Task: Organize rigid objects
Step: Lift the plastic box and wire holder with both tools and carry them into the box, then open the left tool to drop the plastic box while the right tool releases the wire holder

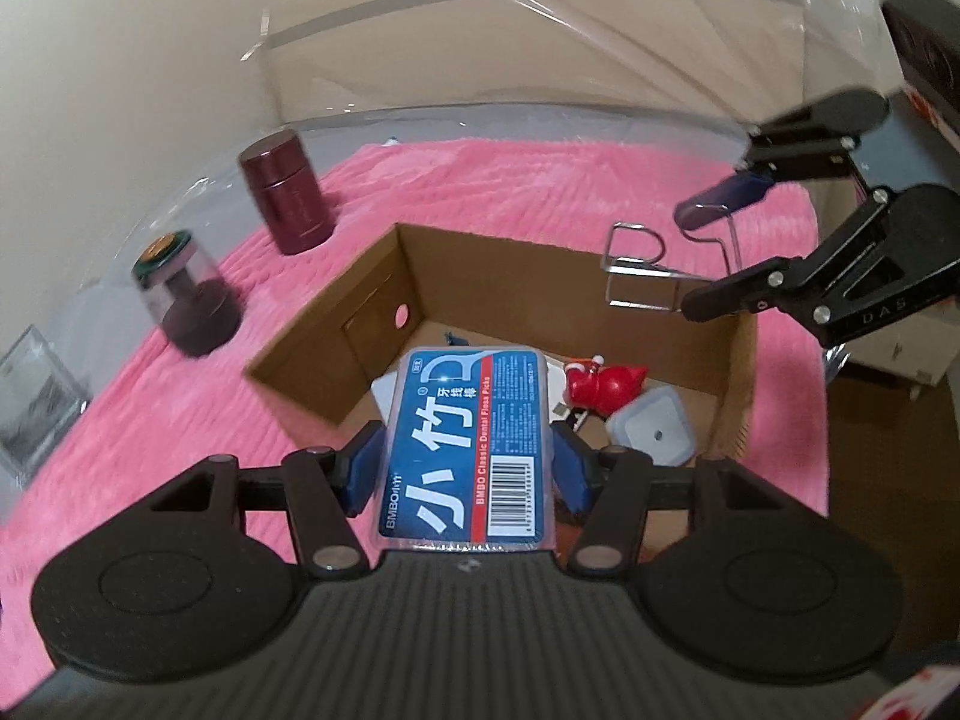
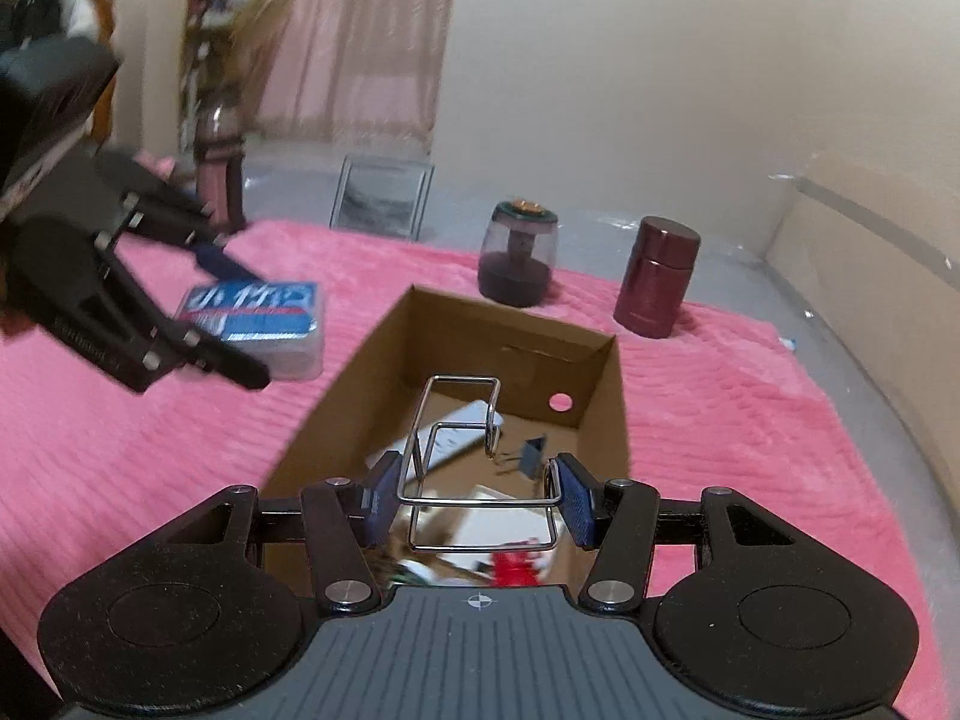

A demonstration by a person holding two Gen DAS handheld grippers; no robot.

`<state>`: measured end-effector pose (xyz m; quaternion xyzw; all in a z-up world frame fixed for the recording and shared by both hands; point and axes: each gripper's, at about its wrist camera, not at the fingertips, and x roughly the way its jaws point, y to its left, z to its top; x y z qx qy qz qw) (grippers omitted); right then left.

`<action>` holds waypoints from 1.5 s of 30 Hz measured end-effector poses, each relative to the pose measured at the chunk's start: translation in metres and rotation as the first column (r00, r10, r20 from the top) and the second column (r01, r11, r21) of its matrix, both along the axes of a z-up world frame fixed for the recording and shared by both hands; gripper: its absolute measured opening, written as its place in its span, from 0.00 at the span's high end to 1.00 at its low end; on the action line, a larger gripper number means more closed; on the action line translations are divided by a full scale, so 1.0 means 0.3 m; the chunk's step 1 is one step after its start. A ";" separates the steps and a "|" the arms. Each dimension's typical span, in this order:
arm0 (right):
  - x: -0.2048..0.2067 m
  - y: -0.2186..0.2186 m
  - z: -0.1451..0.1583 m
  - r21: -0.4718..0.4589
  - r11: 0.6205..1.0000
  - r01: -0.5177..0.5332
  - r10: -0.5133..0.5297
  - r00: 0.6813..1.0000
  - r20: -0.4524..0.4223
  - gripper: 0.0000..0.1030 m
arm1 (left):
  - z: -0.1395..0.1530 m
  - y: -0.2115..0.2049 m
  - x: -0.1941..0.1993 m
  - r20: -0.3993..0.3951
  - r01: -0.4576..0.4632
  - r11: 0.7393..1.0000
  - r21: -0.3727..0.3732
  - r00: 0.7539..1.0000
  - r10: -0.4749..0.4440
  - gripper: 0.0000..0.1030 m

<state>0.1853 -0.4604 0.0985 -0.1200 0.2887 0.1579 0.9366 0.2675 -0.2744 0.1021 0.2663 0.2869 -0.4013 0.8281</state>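
Holding a floss box flat between its blue pads, the left gripper hangs over the near edge of the carton; pads press on both long sides of the box, label up. In the right wrist view the same box shows left of the carton, above the pink blanket.

The right gripper pinches a wire rack, its pads on the two side wires. The rack hangs over the open carton, just above what lies inside. In the left wrist view the rack sits at the carton's far right rim, with the right gripper behind it.

Inside the carton: a red figure, a pale square lid, a white piece, a small blue clip. Contents under the rack are blurred.

Beyond the carton, on the blanket: a maroon tin, upright, and a clear jar with a dark base beside it, apart from each other. A glass frame stands farther off past the blanket's edge. Clear plastic sheet covers the wall behind the carton.
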 end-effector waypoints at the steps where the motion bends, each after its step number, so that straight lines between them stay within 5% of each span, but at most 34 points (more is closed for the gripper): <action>1: 0.016 -0.007 -0.009 -0.026 1.000 -0.017 0.017 1.000 -0.005 0.51 | -0.004 -0.021 0.012 0.005 0.010 1.000 0.015 1.000 -0.010 0.48; 7: 0.122 -0.028 -0.084 -0.180 0.977 -0.115 0.108 0.993 -0.049 0.51 | -0.035 -0.150 0.104 0.029 0.080 0.992 0.093 0.996 -0.083 0.48; 18: 0.287 0.012 -0.237 -0.443 0.839 -0.316 0.269 0.948 -0.167 0.51 | -0.160 -0.284 0.239 0.006 0.193 0.948 0.253 0.980 -0.201 0.48; 31: 0.433 0.041 -0.348 -0.513 0.759 -0.401 0.290 0.914 -0.285 0.51 | -0.333 -0.387 0.374 -0.119 0.232 0.897 0.376 0.972 -0.201 0.48; 45: 0.516 0.055 -0.407 -0.505 0.752 -0.423 0.283 0.900 -0.332 0.51 | -0.414 -0.437 0.458 -0.187 0.225 0.888 0.401 0.969 -0.161 0.48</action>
